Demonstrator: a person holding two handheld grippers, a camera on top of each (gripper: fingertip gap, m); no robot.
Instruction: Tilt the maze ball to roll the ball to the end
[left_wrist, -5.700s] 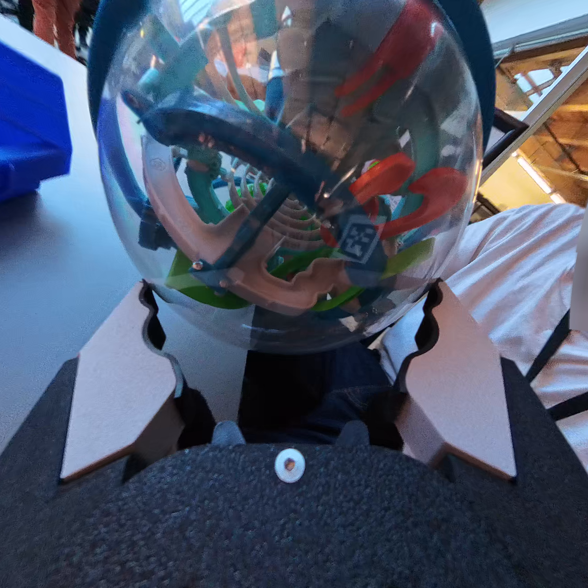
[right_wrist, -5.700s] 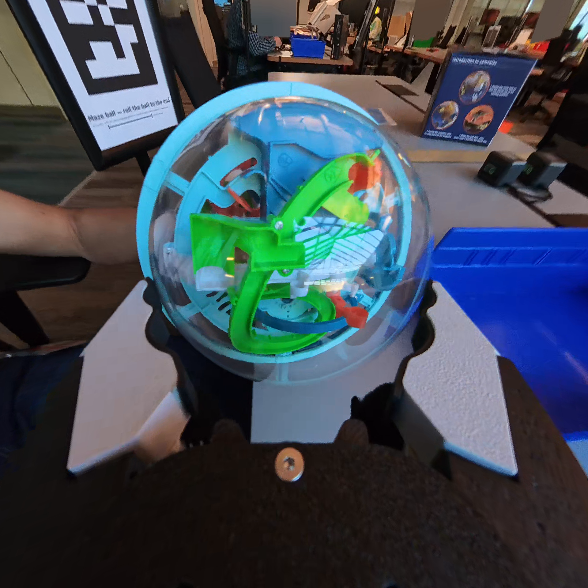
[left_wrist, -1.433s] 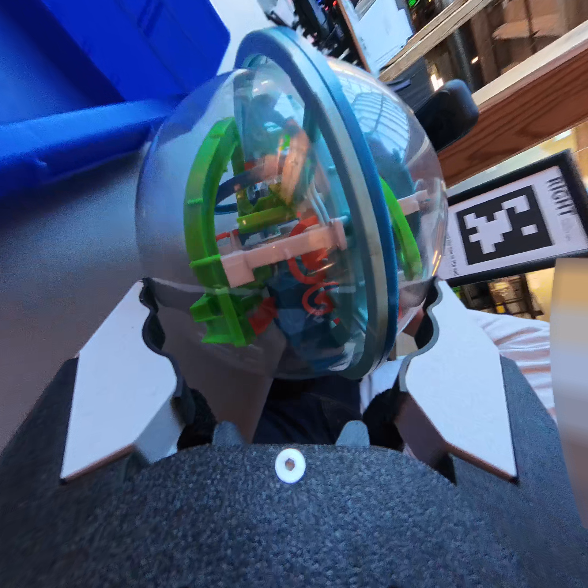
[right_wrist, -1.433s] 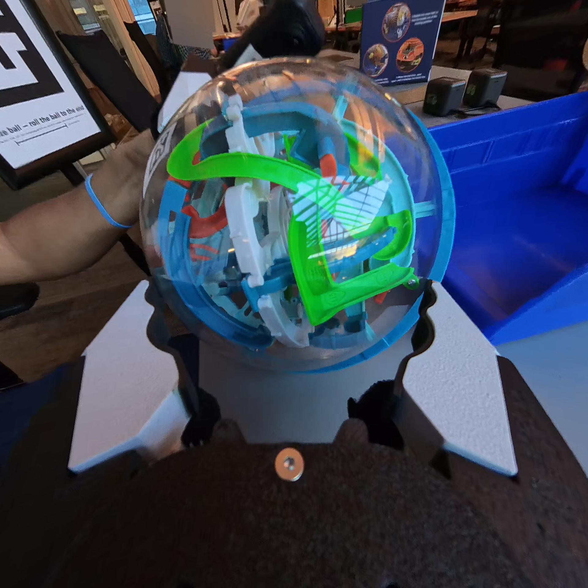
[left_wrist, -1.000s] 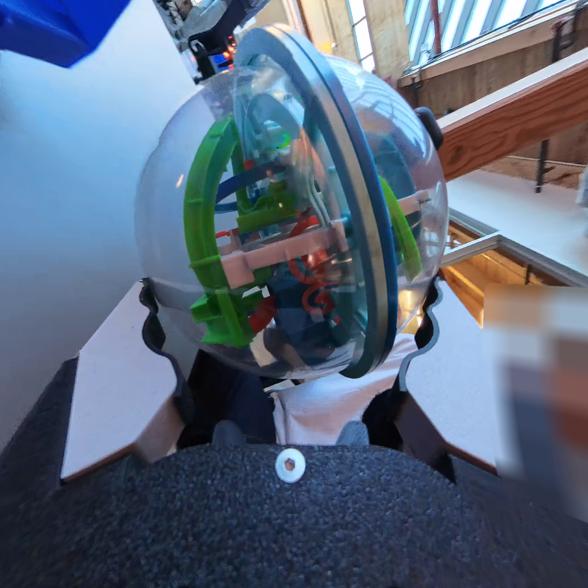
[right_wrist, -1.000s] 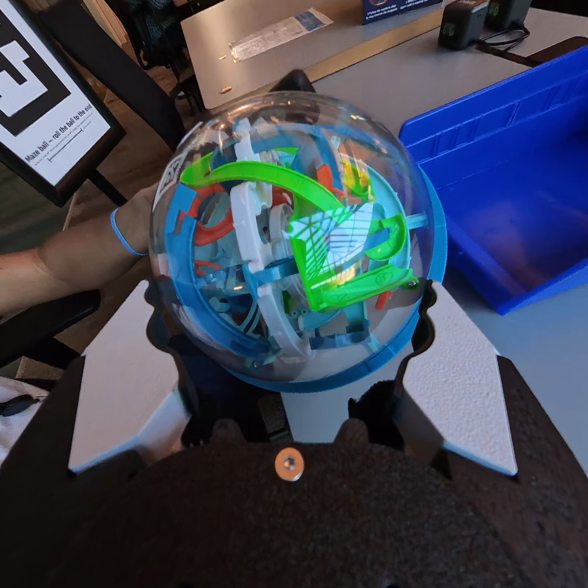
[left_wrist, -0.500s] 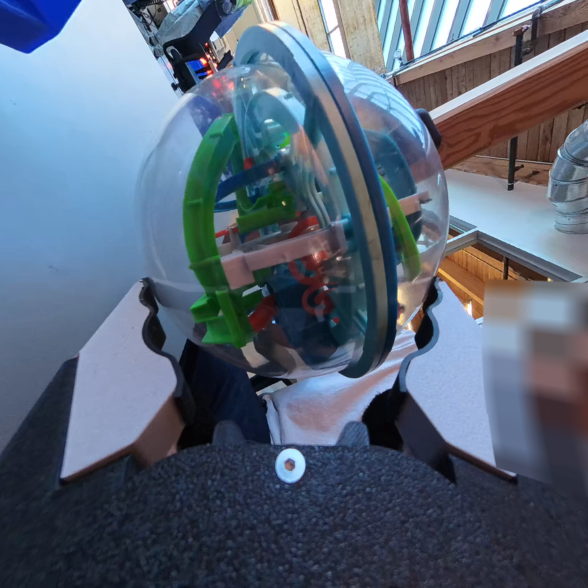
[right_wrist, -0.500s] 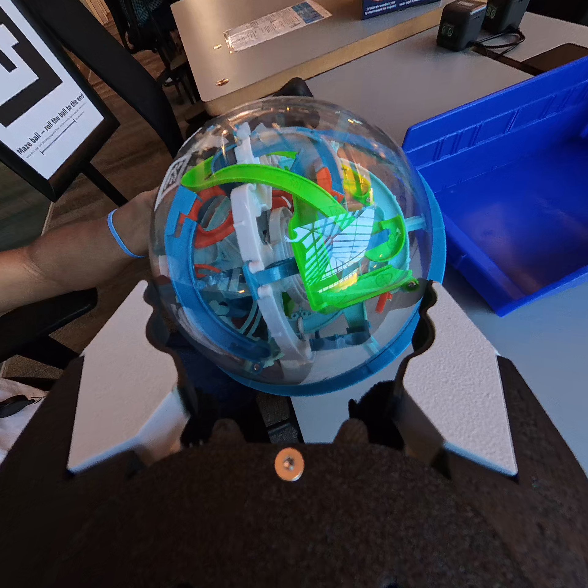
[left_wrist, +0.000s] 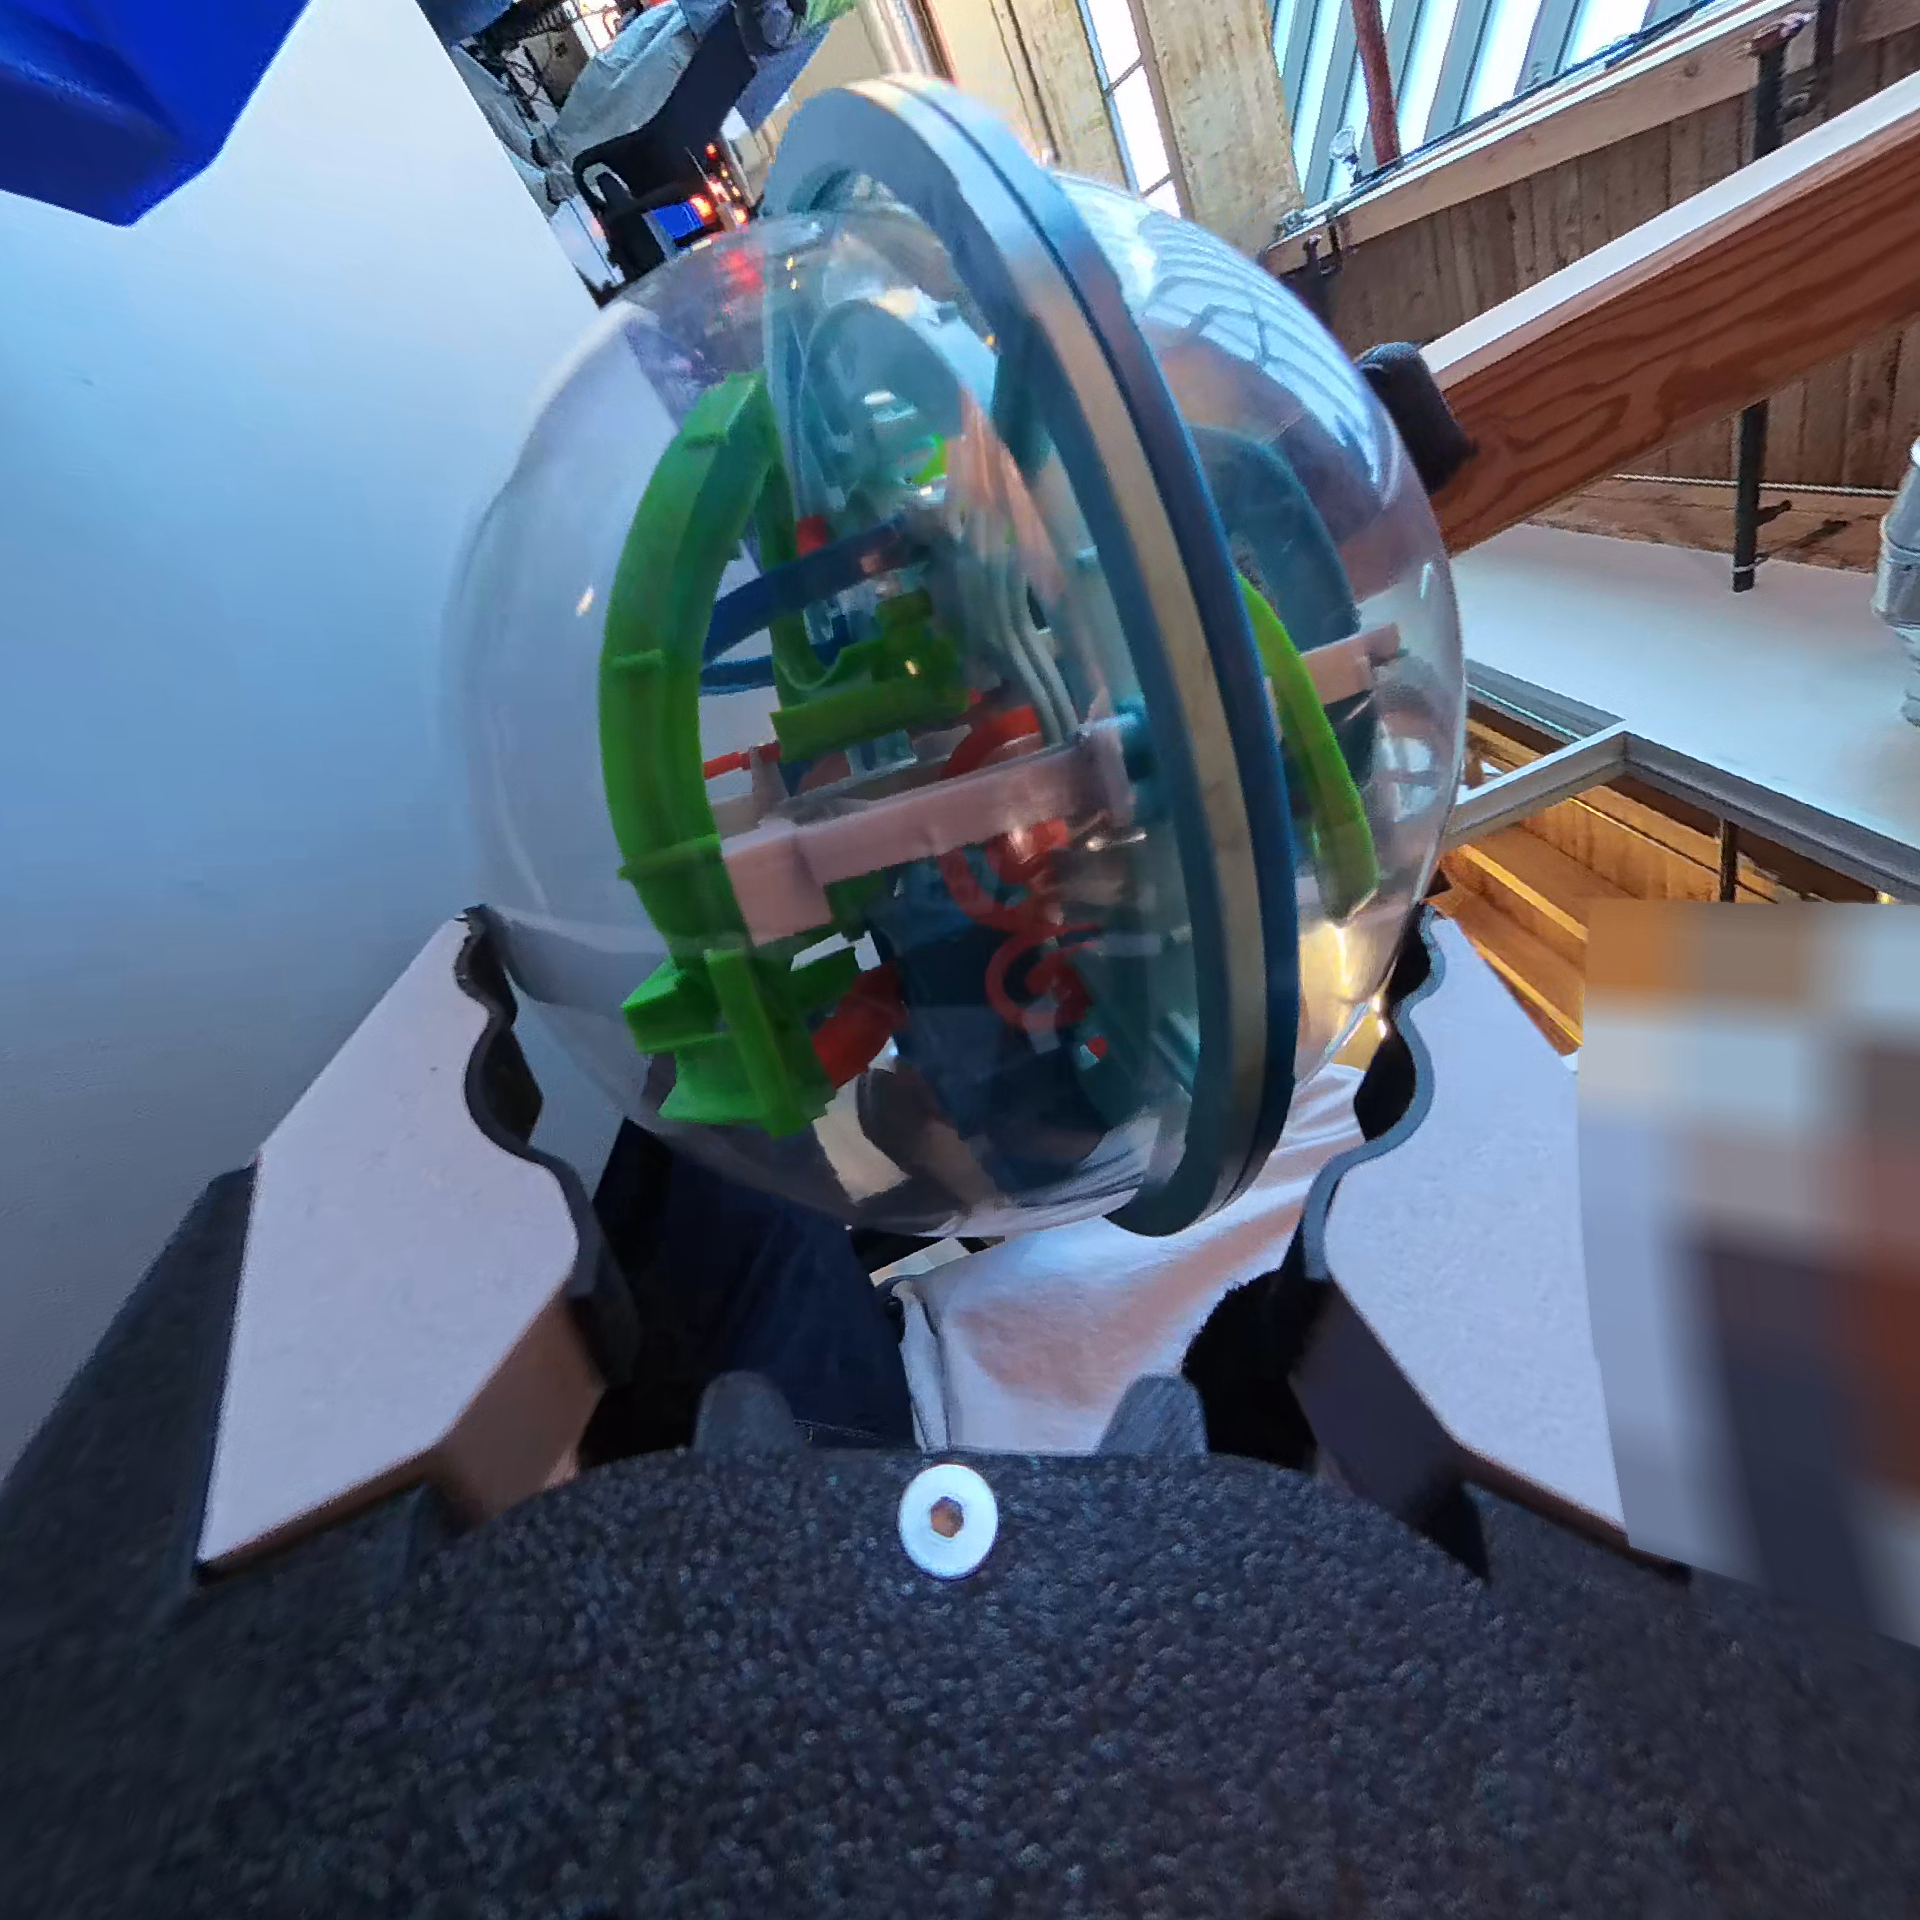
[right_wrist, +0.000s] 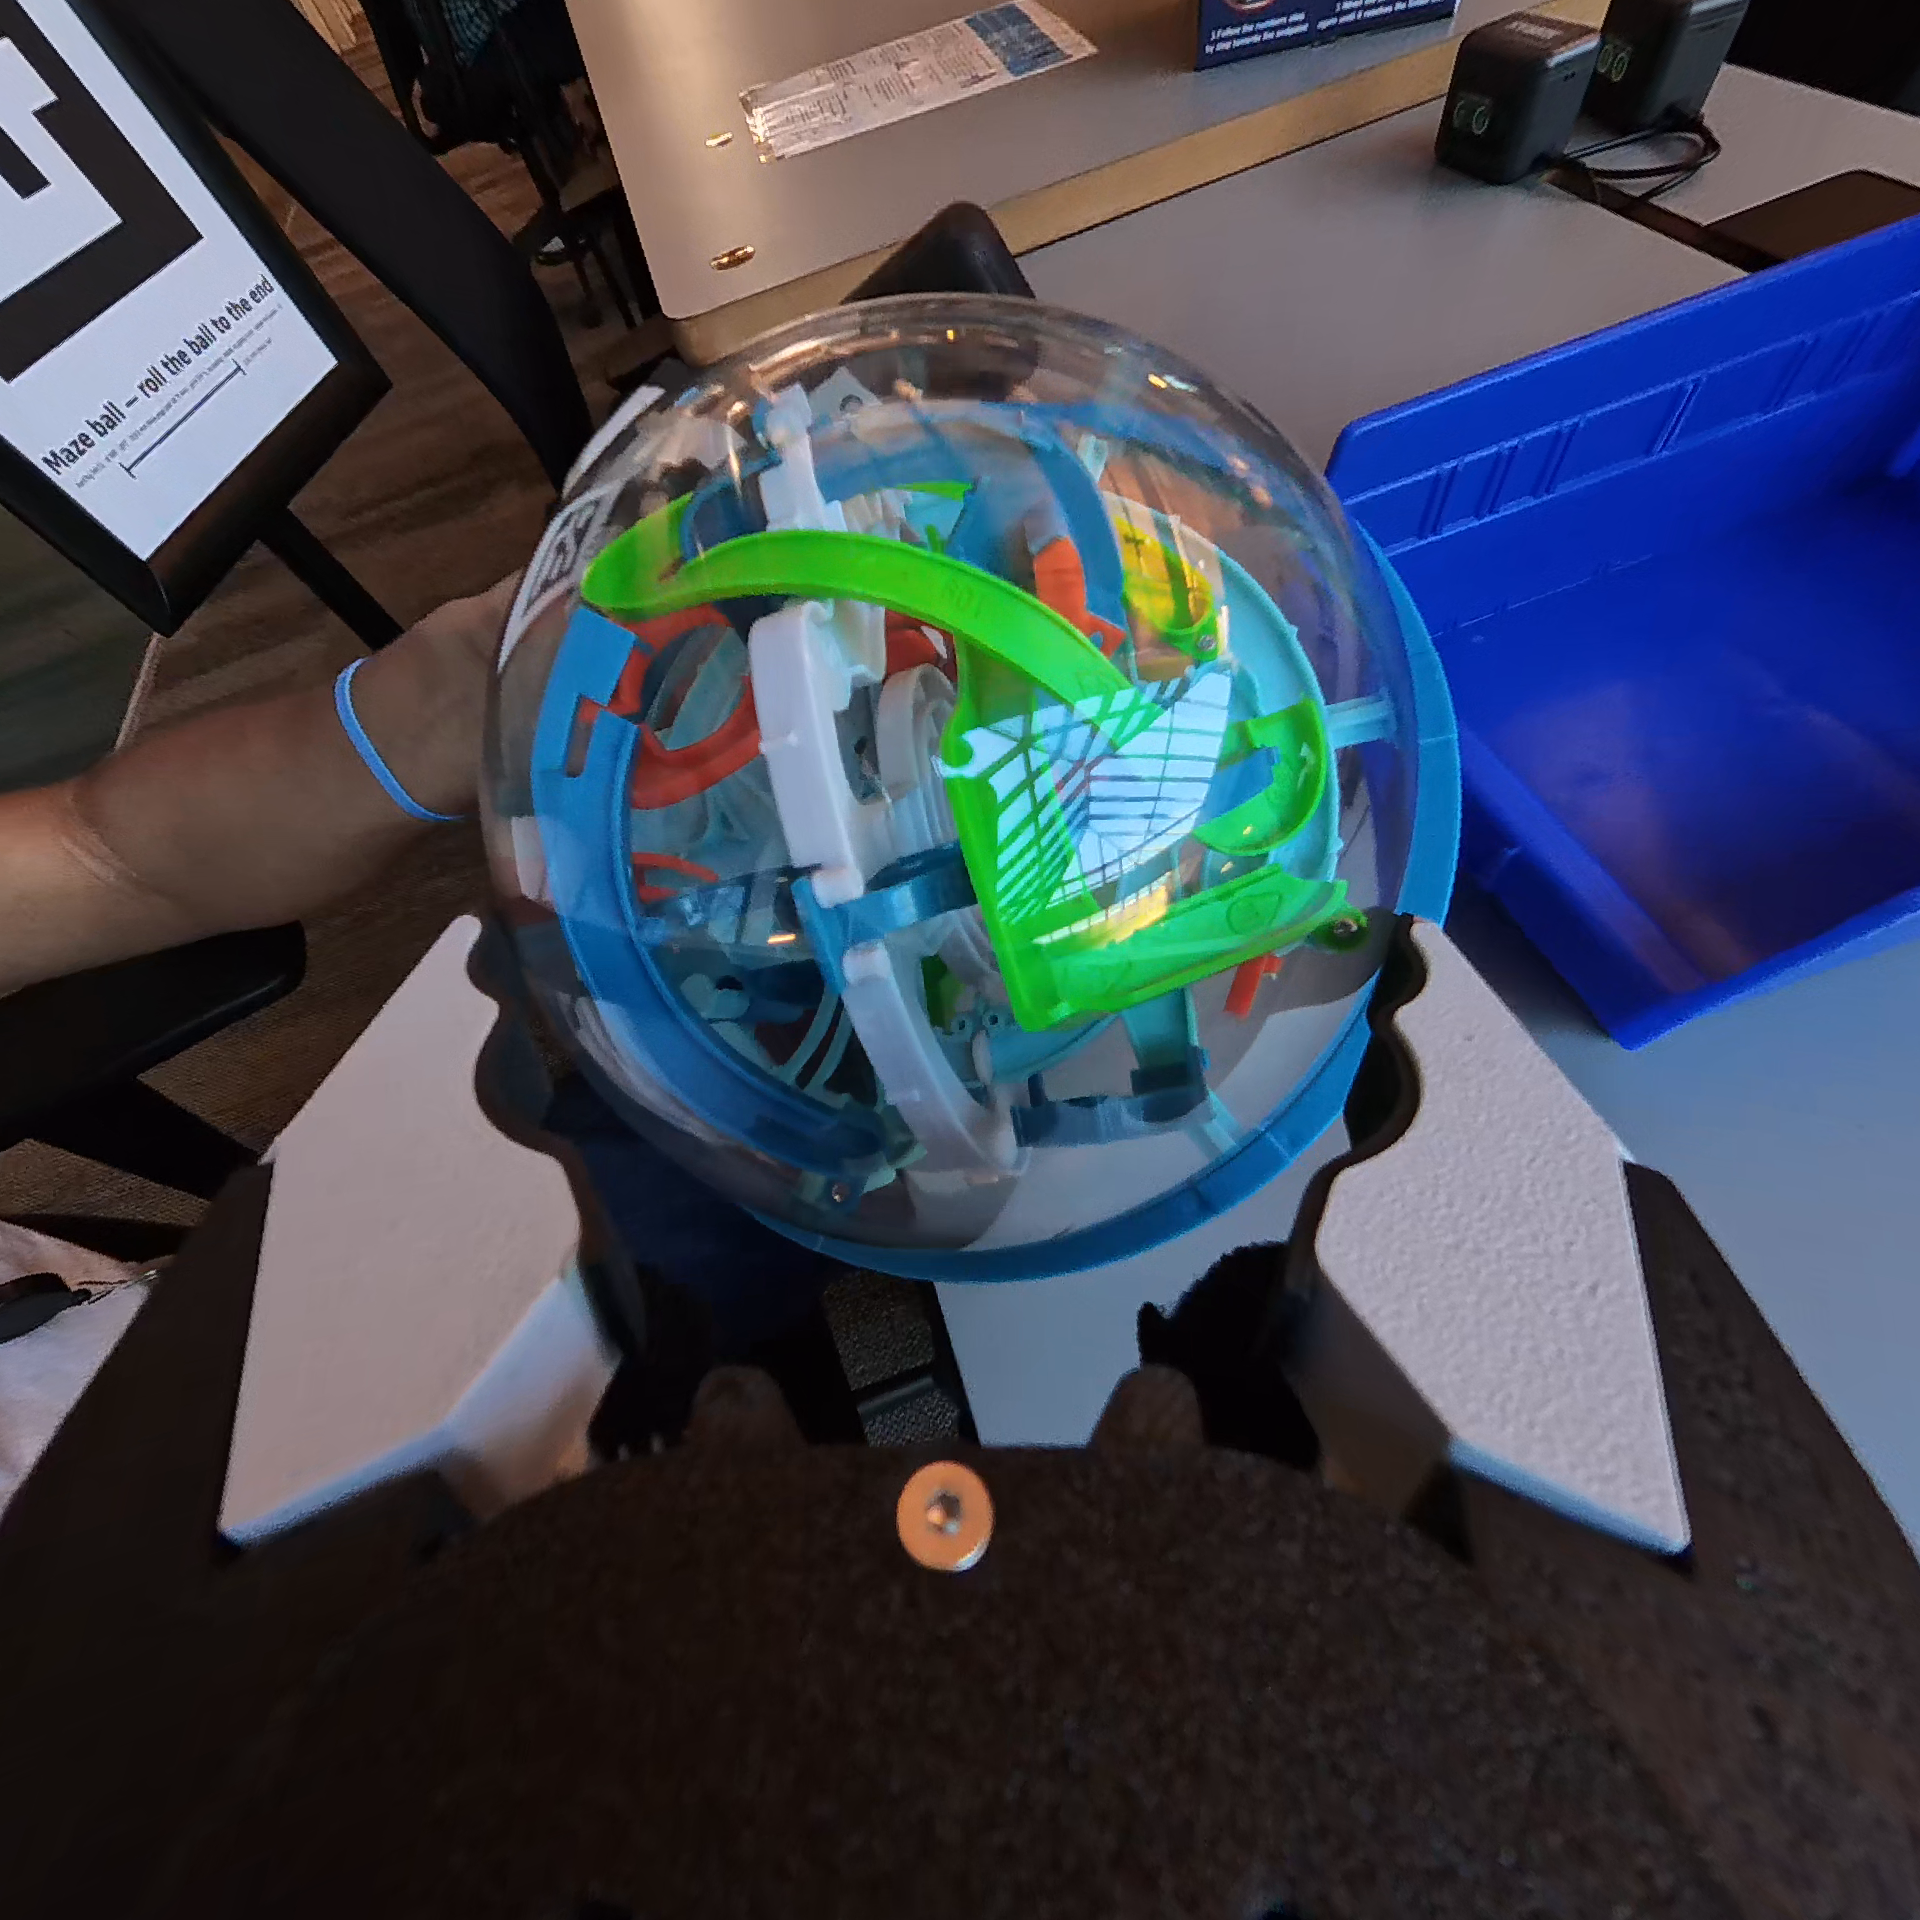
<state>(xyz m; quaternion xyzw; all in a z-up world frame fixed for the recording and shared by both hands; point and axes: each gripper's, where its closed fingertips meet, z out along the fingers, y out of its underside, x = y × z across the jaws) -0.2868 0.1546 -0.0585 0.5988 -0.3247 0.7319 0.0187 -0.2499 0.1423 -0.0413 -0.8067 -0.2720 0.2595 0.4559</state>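
The maze ball (left_wrist: 951, 665) (right_wrist: 961, 769) is held in the air between 2 grippers, off the surface (right_wrist: 1299, 301). The left gripper (left_wrist: 948, 1023) is spread wide, and its jaws are pressed against opposite sides of the clear shell low down; the blue seam ring is seen nearly edge-on in the left wrist view, tilted a little to the right. The right gripper (right_wrist: 940, 1034) is likewise spread wide, with its jaws closed on the lower flanks of the sphere, the right jaw touching the blue ring.

Inside the shell, green, white, blue and red tracks are seen. The small ball cannot be made out for certain.

In the right wrist view a forearm with a blue wristband (right_wrist: 364, 743) is seen behind the sphere on the left. A blue bin (right_wrist: 1683, 665) sits on the surface to the right, near the sphere. A framed sign (right_wrist: 135, 301) stands at upper left, and 2 small black boxes (right_wrist: 1579, 88) lie at the far edge. White cloth (left_wrist: 1049, 1340) is seen below the sphere in the left wrist view.
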